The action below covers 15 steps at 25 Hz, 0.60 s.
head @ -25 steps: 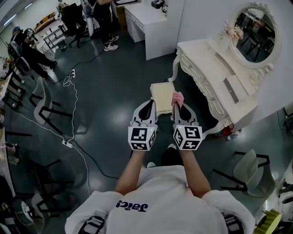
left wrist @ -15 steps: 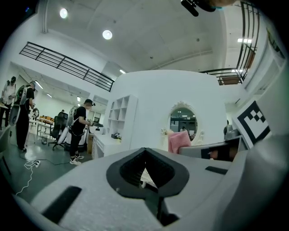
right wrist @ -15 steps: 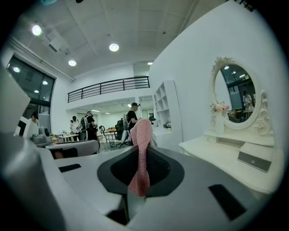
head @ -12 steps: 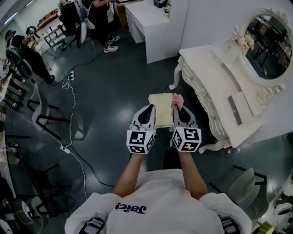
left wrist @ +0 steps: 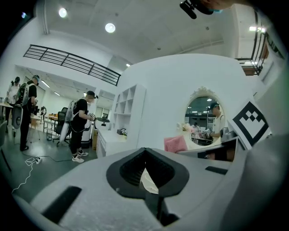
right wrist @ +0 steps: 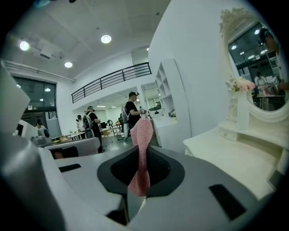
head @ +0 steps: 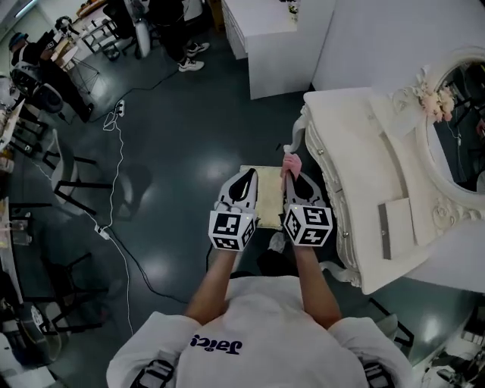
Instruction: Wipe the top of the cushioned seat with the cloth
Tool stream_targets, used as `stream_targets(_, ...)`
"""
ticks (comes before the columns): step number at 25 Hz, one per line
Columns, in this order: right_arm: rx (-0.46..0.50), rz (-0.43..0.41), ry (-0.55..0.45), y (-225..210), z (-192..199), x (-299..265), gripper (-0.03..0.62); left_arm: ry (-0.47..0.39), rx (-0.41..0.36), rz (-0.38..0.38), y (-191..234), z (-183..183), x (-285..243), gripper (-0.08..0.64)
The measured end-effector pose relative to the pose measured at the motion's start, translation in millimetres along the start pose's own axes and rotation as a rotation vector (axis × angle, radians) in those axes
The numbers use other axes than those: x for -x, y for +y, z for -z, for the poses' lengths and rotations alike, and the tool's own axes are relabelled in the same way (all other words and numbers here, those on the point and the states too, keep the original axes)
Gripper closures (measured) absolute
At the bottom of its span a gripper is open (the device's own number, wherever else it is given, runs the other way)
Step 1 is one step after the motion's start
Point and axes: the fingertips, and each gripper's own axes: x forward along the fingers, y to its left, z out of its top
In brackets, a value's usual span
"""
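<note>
The right gripper [head: 291,178] was clamped down on the cloth [right wrist: 141,149] - pink, with a fold of it sticking up past the jaw tips and the rest bunched in the dark hollow between them. The left gripper [head: 247,176] had its jaws pressed together with nothing in them; in its own view only a cream sliver showed beyond the hollow. In the head view both grippers sat side by side at the centre of the frame, held out over the seat [head: 267,198], a cream square cushion on the dark floor - I couldn't tell whether the cloth was touching the cushion or just above it. The seat was tucked right up beside the white dressing table [head: 356,151] that filled the right of the frame, with an oval mirror [head: 464,91] at the far right edge. A white cable [head: 121,151] snaked across the floor on the left, and a person [head: 163,15] stood at the top left near a white cabinet [head: 269,38].
</note>
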Motion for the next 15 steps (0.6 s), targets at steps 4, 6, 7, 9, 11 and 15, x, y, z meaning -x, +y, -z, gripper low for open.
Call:
stream_targets(4, -0.004, -0.032, 0.077, -27, 14, -37, 0.566, 0.052, 0.021, -0.031, 14, 25, -36, 0.548)
stream_targets(6, -0.02, -0.034, 0.12, -39, 30, -54, 0.566, 0.084, 0.043, -0.04, 24, 43, -49, 0.548)
stream_targets(7, -0.029, -0.033, 0.144, -45, 40, -62, 0.566, 0.101, 0.051, -0.043, 29, 54, -55, 0.548)
stream_targets(9, -0.037, -0.033, 0.199, -56, 65, -79, 0.566, 0.138, 0.059, -0.044, 38, 78, -67, 0.548)
stream_targets(11, -0.043, -0.032, 0.26, -64, 95, -92, 0.566, 0.176, 0.068, -0.042, 46, 107, -76, 0.548)
stream_targets(15, -0.073, -0.028, 0.386, -71, 158, -121, 0.566, 0.238, 0.091, -0.038, 74, 160, -93, 0.548)
